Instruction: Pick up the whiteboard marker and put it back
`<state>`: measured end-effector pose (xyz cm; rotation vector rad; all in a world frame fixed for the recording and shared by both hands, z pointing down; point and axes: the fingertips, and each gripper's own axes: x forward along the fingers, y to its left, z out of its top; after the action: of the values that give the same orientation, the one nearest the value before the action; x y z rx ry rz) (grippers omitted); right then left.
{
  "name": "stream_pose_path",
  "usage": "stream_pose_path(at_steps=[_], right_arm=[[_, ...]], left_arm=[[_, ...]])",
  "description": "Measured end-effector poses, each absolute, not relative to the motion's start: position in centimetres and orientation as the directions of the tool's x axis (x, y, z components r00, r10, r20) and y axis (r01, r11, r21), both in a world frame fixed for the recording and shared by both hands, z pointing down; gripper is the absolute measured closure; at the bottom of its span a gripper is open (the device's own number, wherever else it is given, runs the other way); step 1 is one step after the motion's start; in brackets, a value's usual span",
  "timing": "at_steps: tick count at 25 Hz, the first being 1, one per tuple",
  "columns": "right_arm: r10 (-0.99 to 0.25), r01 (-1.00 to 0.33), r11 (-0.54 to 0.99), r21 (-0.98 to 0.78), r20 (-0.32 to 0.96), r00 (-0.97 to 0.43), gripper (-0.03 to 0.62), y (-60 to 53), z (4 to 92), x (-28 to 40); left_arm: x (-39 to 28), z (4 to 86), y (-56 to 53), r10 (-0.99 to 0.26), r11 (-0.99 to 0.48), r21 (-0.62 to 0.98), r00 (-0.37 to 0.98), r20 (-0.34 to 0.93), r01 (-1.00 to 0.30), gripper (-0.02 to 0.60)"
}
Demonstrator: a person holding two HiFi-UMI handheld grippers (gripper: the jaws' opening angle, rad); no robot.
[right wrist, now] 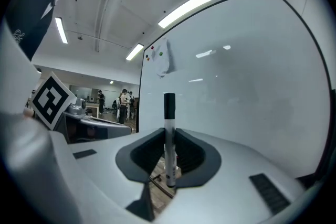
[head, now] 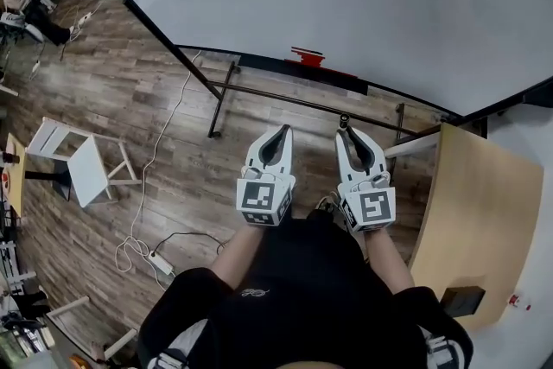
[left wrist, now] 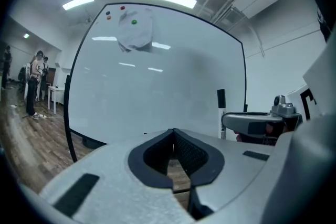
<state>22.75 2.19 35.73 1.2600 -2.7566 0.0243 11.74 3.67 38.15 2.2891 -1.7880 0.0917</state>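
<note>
**White-barrelled, black-capped whiteboard marker (right wrist: 169, 134) clamped upright in the right gripper (right wrist: 169, 153)**

The marker stands at the lower centre of the right gripper view. The half-closed fingers (right wrist: 190, 153) pinch its lower barrel, cap up; gripping across the barrel probably keeps it from rolling or tipping while carried. Just beside it, the left gripper (left wrist: 174, 134) has its fingers (left wrist: 193, 152) pressed together on nothing, seemingly kept idle and out of the way. Both point at the large black-framed whiteboard (head: 363, 4). Its dark ledge (head: 263, 63), with a red block (head: 308, 57) at the head view's upper centre, is likely where the marker goes back.
</note>
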Motion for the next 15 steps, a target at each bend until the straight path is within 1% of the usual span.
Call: stream_pose_path(at_steps=[5,10,15], right_arm=[[-0.669,-0.672,0.740,0.019,0.120,-0.733,0.540,2.2,36.4,20.0],[-0.572,-0.574,0.819,0.025,0.118,-0.812,0.540,3.0,36.9,14.8],[-0.524,-0.524,0.851,0.032,0.123,-0.843,0.540,3.5,37.1,10.3]], left_arm=[[9.9,38.6,5.3,-0.964,-0.128,0.149,0.158,0.214,-0.981,0.575],[5.5,39.2,7.7,-0.973,-0.001,0.150,0.036,0.227,-0.989,0.575],[1.2,39.4,9.1,-0.974,0.069,0.143,-0.035,0.223,-0.987,0.575]])
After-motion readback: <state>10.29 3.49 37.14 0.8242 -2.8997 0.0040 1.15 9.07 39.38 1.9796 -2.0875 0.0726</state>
